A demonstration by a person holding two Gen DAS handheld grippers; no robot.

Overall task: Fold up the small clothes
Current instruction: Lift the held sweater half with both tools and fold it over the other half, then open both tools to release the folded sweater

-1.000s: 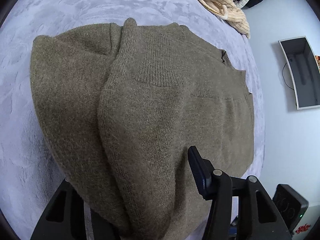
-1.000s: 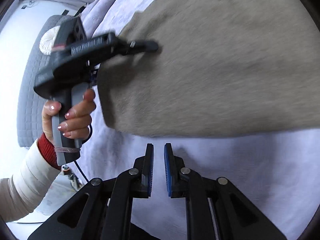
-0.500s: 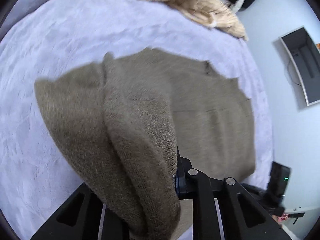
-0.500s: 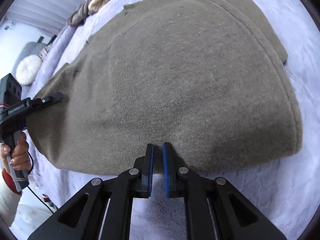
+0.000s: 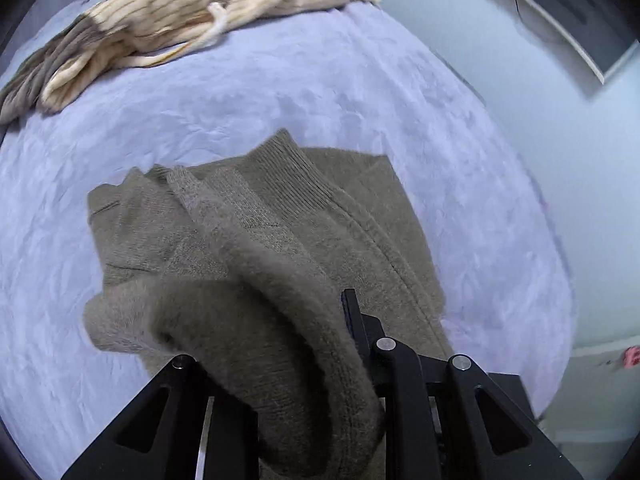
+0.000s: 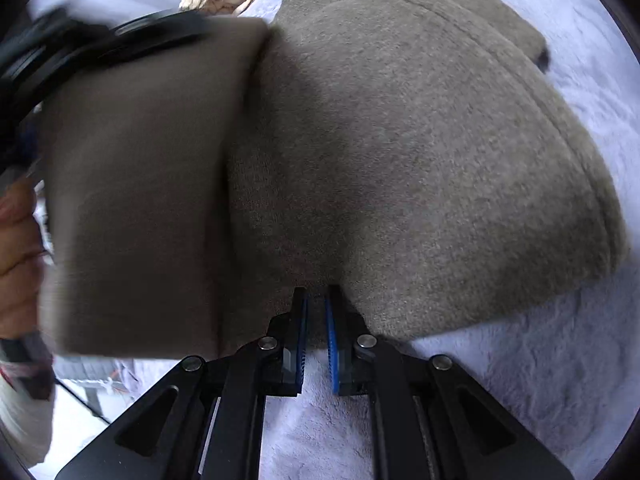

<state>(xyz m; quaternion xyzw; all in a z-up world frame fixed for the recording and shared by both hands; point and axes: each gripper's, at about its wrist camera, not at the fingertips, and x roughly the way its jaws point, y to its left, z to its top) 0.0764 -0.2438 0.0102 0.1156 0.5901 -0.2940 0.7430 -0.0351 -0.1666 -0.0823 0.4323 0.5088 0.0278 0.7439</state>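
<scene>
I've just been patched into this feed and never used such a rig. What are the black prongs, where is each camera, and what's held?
A person holds a two-finger gripper in each hand, each with a fisheye camera looking along its fingers. The left gripper is shut on a lifted flap of the olive sweater, carrying it over the rest. The right gripper is closed at the sweater's near edge. The sweater lies on a pale lavender blanket; a cream striped garment sits beyond it.

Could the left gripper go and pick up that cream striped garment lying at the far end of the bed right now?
Probably not yet: the left gripper is shut on the olive sweater. The bedspread between it and the striped garment lies bare.
</scene>
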